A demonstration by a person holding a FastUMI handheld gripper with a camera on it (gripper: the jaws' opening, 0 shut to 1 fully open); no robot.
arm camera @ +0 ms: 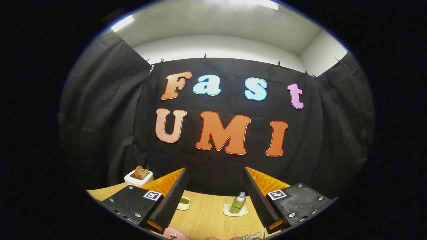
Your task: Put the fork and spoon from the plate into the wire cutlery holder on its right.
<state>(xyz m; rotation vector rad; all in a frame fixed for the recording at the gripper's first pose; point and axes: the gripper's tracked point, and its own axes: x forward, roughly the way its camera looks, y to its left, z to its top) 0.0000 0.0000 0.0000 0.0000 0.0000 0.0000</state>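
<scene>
I hold the gripper (215, 196) level and high, aimed at the booth's back wall rather than down at the work. Its two fingers are spread wide with nothing between them.

Findings on the light wooden desk (206, 216):
- The round pink plate (175, 233) lies at the near edge, just below the left finger. Only a sliver of its rim is in sight, with the silver tines of a metal fork (173, 235) resting on it. I cannot make out the spoon.
- A bit of silver wire frame (255, 236) sits at the near edge beneath the right finger. I judge it to be the wire cutlery holder, to the plate's right, but too little is visible to be sure.
- Toward the far edge, between the fingers, stand a small white dish with green contents (183, 202) and a green-labelled bottle with a silver cap (239, 202) on a white square coaster (235, 210).
- A white toaster with brown slices in it (139, 176) stands at the far left corner.

Risks, as I judge them:
1. Both task items lie at the margin of my sight. Descending from this attitude, I could land a finger on the plate rim and tip or skid it.
2. A fork lying flat on a plate offers little purchase, so a shallow pinch may let it slip or spin.
3. The holder looks light, and a misjudged approach could knock it over.
4. A forward sweep could topple the bottle.
</scene>
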